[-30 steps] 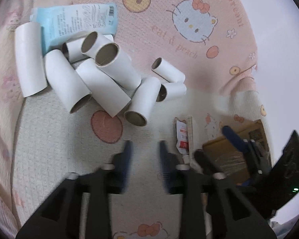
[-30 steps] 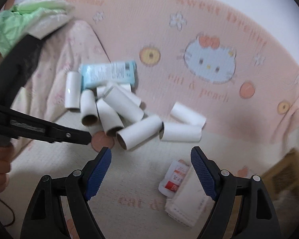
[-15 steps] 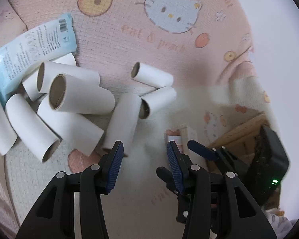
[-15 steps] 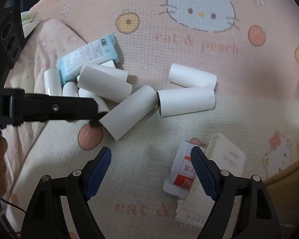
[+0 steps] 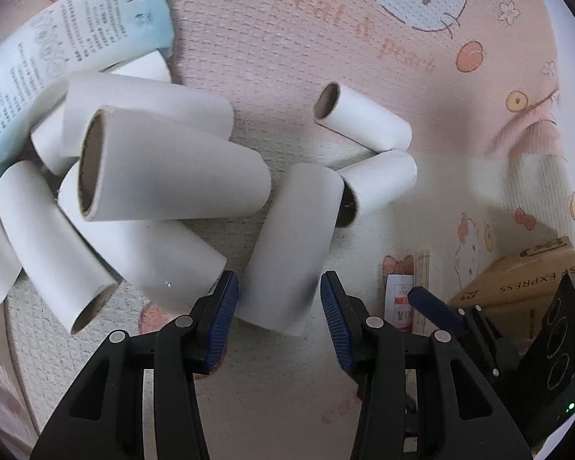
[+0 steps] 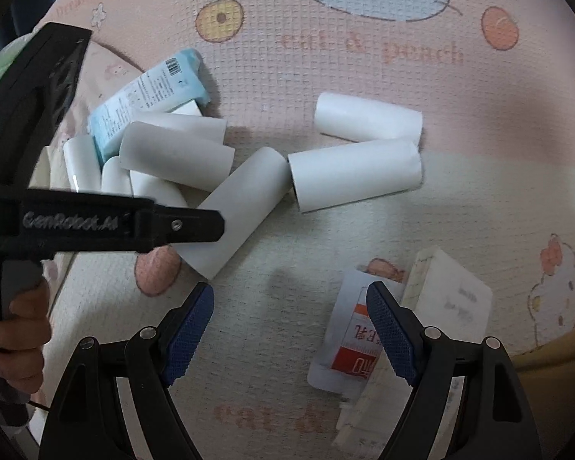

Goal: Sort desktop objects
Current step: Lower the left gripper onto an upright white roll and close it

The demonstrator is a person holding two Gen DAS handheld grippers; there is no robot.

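Since a second ago the left gripper (image 5: 278,299) has come down over the paper tubes, so one cardboard tube (image 5: 293,245), lying on the pink cartoon blanket (image 5: 272,38) at the edge of the tube pile (image 5: 145,176), now sits with its near end between the spread blue pads (image 5: 222,306), not yet pinched. This looks like the picking step; next, closing squarely across the tube without crushing it. The right gripper (image 6: 287,329) hovers spread and empty near a red-and-white sachet (image 6: 349,345).
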